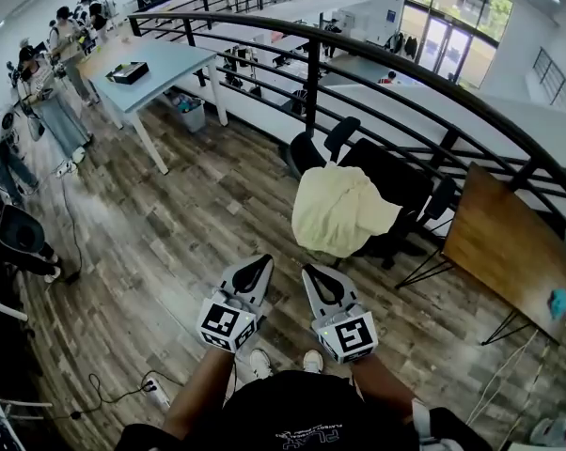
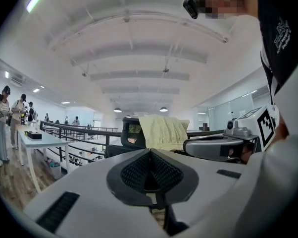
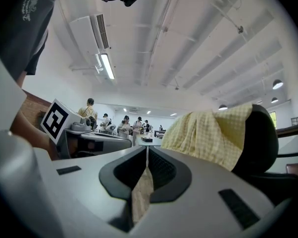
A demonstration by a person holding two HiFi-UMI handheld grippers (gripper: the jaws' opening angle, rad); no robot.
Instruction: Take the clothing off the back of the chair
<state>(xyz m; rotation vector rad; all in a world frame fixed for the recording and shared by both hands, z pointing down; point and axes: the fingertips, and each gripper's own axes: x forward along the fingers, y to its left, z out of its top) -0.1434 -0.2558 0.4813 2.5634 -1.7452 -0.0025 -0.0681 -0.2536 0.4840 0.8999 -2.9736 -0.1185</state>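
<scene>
While the left gripper (image 1: 258, 264) and the right gripper (image 1: 313, 272) are both held with jaws pressed together on nothing, short of the chair (image 1: 402, 182), the pale yellow clothing (image 1: 338, 210) is seen draped over its back, untouched. Jaws should be parted before the cloth is reached; the fabric is best pinched near the top fold and lifted upward, so snagging on the chair is avoided.

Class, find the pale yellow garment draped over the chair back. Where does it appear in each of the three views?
Head view: garment just right of centre, below the railing.
Left gripper view: garment at centre, mid-height, small.
Right gripper view: garment right of centre, large.
Shared landmark: the black office chair that carries it.
</scene>
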